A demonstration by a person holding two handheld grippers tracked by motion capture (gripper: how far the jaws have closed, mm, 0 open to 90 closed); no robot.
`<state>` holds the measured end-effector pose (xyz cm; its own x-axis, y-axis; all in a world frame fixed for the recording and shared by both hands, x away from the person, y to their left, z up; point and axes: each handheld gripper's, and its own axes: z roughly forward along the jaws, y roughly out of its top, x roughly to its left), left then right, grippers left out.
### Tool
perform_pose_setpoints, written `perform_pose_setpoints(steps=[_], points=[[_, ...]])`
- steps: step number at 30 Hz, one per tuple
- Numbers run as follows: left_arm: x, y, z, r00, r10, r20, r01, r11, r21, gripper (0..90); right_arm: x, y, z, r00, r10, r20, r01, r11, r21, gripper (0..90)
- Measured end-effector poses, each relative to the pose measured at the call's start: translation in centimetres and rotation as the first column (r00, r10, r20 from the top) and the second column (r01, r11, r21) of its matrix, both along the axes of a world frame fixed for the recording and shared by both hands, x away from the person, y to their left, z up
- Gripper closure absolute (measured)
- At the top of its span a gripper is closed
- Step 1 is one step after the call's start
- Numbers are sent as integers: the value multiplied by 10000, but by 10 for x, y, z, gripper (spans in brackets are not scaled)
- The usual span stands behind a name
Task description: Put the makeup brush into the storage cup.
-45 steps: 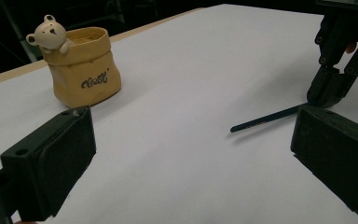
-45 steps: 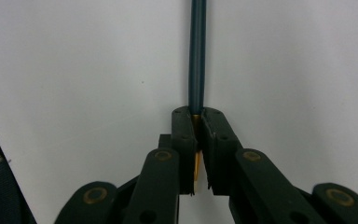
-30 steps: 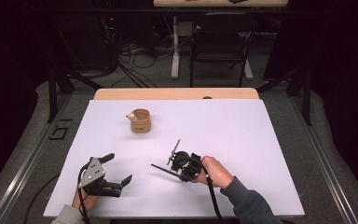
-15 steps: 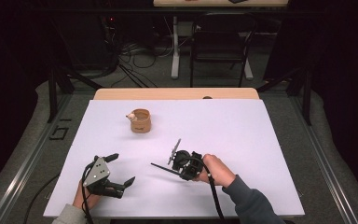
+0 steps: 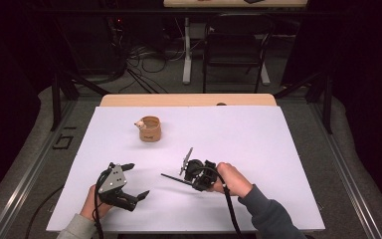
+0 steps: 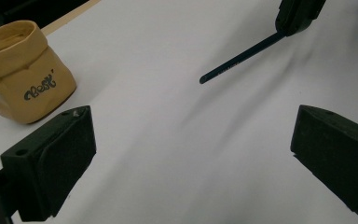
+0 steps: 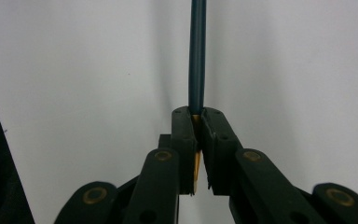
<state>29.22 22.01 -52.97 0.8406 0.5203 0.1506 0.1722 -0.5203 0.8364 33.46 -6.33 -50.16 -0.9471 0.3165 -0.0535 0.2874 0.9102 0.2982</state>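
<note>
Your right claw is clamped on the pencil, tip out over the bench. Left claw gapes empty. Likely next: carry it to the pouch.

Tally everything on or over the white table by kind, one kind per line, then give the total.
Grippers: 2, the left gripper open and empty, the right gripper shut on the pencil
Dark blue pencil: 1
Tan pouch with dark lettering: 1
Total: 4
</note>
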Motion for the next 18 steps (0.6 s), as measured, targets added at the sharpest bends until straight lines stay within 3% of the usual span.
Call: perform_pose_setpoints(steps=[18], points=[[15,-14,8,9937,-943,-610,970,9944,418,0,1,5,4,9992,343,200,-341,9994,-76,845]])
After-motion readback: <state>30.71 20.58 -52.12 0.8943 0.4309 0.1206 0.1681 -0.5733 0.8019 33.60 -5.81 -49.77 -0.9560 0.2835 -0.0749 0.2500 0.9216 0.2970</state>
